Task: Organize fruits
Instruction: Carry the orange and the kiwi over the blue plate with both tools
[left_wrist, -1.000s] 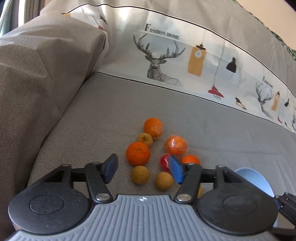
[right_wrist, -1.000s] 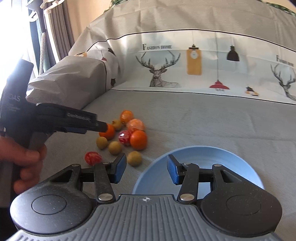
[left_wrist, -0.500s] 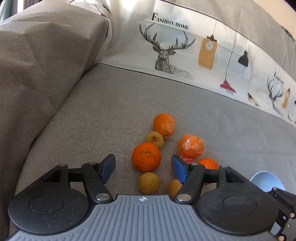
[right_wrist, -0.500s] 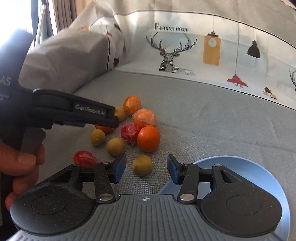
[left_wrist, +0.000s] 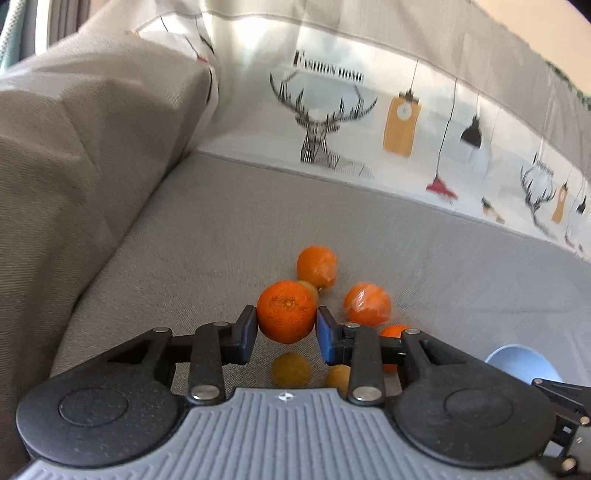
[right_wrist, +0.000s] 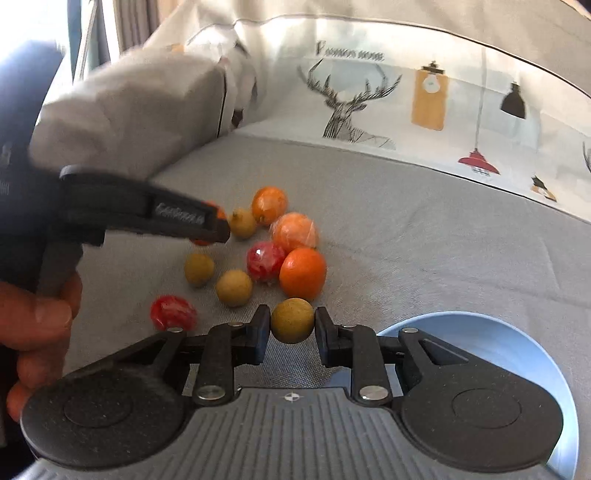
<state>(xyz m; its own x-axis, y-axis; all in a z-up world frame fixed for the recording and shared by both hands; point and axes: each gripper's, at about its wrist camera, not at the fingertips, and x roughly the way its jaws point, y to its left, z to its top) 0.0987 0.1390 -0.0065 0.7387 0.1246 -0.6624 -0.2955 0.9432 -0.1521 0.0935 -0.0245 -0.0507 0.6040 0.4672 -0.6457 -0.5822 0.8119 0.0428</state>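
Small fruits lie in a cluster on a grey sofa seat. My left gripper (left_wrist: 286, 328) is shut on a bright orange mandarin (left_wrist: 286, 312); it also shows in the right wrist view (right_wrist: 218, 229), where its fingers hide most of that mandarin. My right gripper (right_wrist: 291, 330) is shut on a tan longan (right_wrist: 292, 320). Other oranges (right_wrist: 303, 272), a wrapped orange (right_wrist: 294, 232), wrapped red fruits (right_wrist: 264, 260) and tan longans (right_wrist: 233, 287) lie around them. A light blue plate (right_wrist: 517, 343) sits at the right, empty where it shows.
A grey cushion (left_wrist: 74, 166) rises on the left. The sofa back (left_wrist: 369, 122) with deer and lamp prints stands behind the fruits. A hand (right_wrist: 37, 325) holds the left gripper's handle at the left of the right wrist view.
Both grippers moved forward and closed. The left one closed on the orange mandarin, the right one on the tan longan nearest the plate.
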